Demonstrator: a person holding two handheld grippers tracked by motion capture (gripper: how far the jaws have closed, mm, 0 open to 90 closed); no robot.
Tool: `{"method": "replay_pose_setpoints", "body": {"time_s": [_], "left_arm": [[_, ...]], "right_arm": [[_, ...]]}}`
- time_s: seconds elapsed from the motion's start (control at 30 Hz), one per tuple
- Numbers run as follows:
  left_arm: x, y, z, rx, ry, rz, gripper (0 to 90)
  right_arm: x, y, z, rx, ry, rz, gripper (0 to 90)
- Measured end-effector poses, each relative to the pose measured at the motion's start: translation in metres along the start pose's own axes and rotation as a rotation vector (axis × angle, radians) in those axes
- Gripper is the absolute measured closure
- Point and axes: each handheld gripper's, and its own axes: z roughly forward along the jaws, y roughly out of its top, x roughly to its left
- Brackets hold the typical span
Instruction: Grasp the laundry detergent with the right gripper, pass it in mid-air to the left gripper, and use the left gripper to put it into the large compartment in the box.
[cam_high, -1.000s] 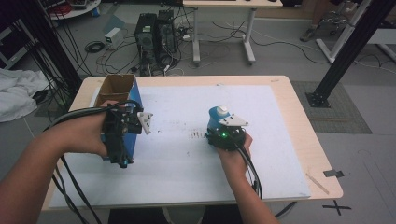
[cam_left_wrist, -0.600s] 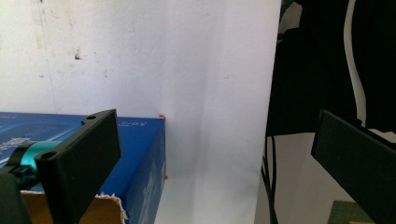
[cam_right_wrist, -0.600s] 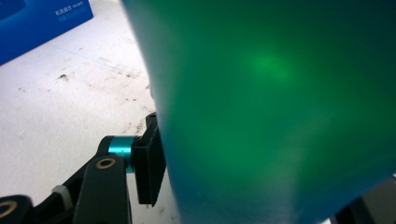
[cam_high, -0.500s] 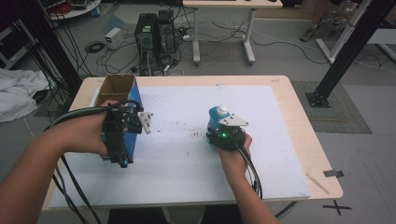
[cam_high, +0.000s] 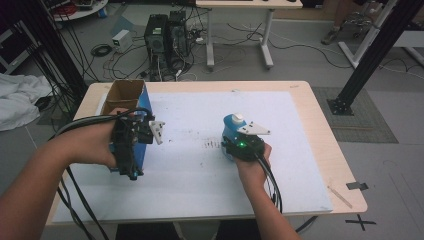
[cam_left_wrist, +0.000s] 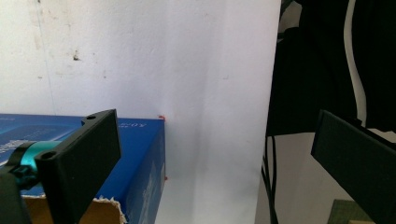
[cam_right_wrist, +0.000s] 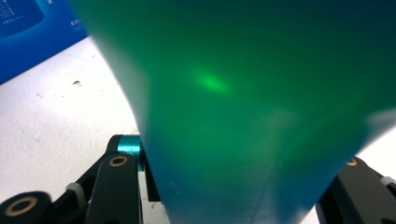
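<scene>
the right tongs (cam_high: 235, 142) had just been closing, and now they squeezed a blue bottle (cam_high: 231, 131) with a white cap. the bottle stood between their two black jaws, on the white sheet (cam_high: 200, 175) that covered the tabletop (cam_high: 320, 130). in the right gripper view the bottle sat very close, blurry and blue-green.

the left tongs (cam_left_wrist: 215, 158) were wide open, with nothing between them. a blue box (cam_left_wrist: 140, 154) lay right under one jaw, and its top was open. in the high view the left tongs (cam_high: 131, 145) hung over that box (cam_high: 142, 107), well apart from the bottle.
</scene>
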Motion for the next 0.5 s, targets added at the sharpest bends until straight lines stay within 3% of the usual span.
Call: {"method": "replay_pose_setpoints", "body": {"time_s": [0.13,0.33,0.43,0.5], "left_arm": [[0.0,0.001,0.001,-0.004,0.002,0.002,1.7],[0.002,0.006,-0.001,0.004,0.0,0.01,1.7],[0.004,0.007,-0.004,0.002,0.006,0.008,1.7],[0.004,0.008,-0.004,0.002,0.009,0.007,1.7]], "right_arm": [[0.003,0.0,-0.001,-0.008,-0.001,-0.043,46.5],[0.006,0.001,-0.003,-0.003,0.029,-0.058,46.7],[0.009,0.005,-0.01,-0.017,0.095,-0.085,46.8],[0.01,0.007,-0.012,-0.019,0.111,-0.099,46.8]]}}
